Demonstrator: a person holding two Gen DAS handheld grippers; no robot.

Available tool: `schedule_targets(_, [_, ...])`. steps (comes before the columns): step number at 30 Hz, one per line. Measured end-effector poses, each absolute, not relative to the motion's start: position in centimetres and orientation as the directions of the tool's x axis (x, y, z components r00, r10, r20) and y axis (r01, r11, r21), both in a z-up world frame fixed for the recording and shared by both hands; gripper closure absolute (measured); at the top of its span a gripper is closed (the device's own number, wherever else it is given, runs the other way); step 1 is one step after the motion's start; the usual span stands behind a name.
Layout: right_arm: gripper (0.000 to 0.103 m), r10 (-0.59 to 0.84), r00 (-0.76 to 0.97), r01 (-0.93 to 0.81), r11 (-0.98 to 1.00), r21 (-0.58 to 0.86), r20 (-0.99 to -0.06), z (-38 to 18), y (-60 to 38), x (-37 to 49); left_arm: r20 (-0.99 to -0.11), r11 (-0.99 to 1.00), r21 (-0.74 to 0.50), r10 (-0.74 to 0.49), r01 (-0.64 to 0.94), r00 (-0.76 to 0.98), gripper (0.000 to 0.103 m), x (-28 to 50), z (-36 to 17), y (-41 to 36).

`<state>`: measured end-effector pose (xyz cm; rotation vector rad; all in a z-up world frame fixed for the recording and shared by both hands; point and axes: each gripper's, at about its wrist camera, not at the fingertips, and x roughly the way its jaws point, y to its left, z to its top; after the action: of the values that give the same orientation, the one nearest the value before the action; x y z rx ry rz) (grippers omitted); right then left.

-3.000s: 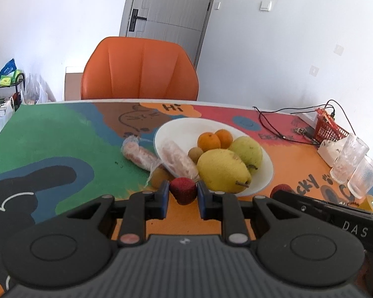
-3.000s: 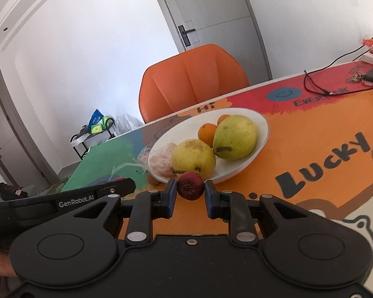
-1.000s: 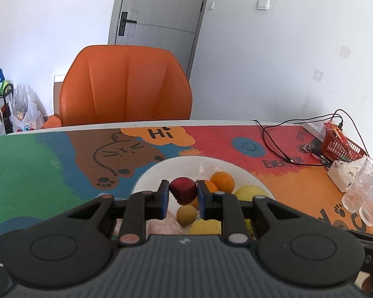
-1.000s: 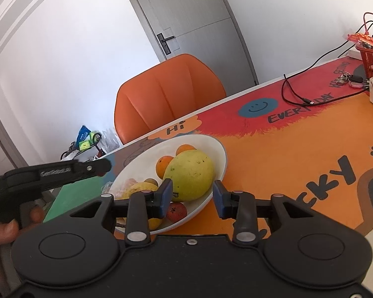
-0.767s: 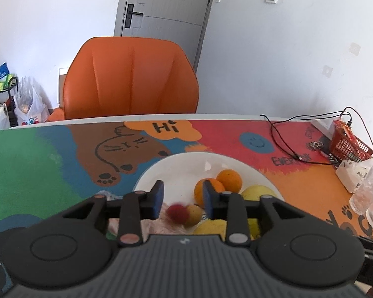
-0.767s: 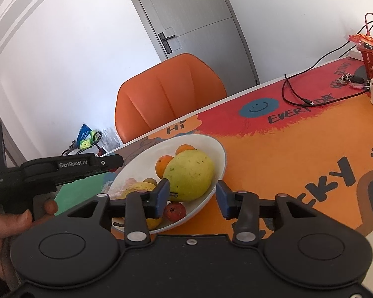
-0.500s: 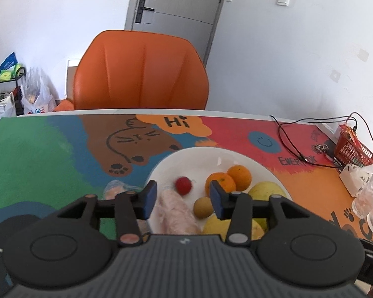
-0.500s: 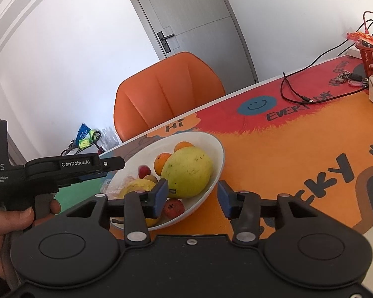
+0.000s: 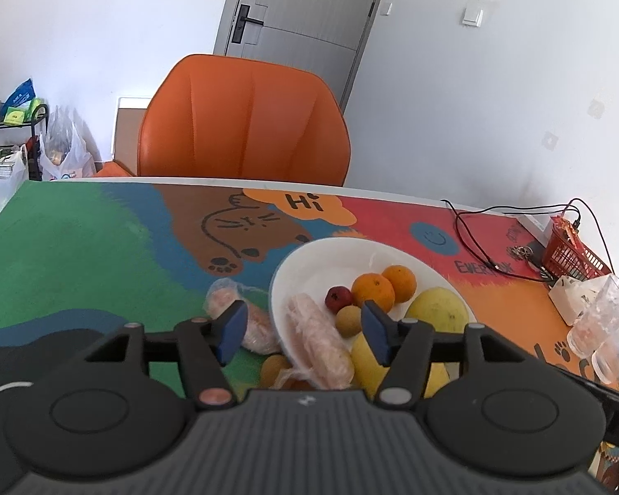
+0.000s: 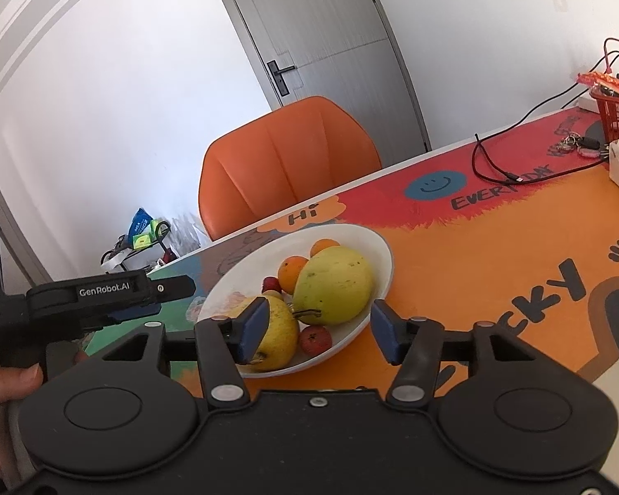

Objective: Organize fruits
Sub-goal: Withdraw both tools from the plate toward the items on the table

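A white bowl (image 9: 317, 249) (image 10: 381, 247) on the colourful mat holds two oranges (image 9: 373, 288), two yellow pears (image 10: 334, 284), a small brown fruit (image 9: 348, 319), a wrapped pink roll (image 9: 315, 340) and two small red fruits (image 9: 337, 296) (image 10: 315, 339). My left gripper (image 9: 303, 332) hovers over the bowl's near left side, jaws opening, nothing between them. My right gripper (image 10: 317, 336) hangs before the bowl's near rim, jaws opening, empty; one red fruit lies in the bowl beyond its gap.
A second wrapped roll (image 9: 231, 317) and a small brown fruit (image 9: 274, 367) lie on the mat left of the bowl. Glasses (image 9: 602, 317), a red basket (image 9: 569, 253) and cables (image 9: 495, 243) sit at the right. An orange chair (image 9: 243, 119) stands behind the table.
Both grippers let go of their red fruits, which now lie in the bowl. The jaws of both have spread wider. The left gripper has drawn back and leftwards from the bowl.
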<state>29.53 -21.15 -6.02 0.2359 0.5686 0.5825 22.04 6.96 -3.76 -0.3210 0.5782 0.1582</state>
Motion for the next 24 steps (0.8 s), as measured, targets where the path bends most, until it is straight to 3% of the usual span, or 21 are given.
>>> schedule_targets(24, [0.047,0.602,0.670,-0.506,0.798,0.326,-0.435,-4.5,-18.0,25.7,-0.549,0.932,-0.281,0.041,-0.231,0.835,0.044,17.8,-4.2,8.5])
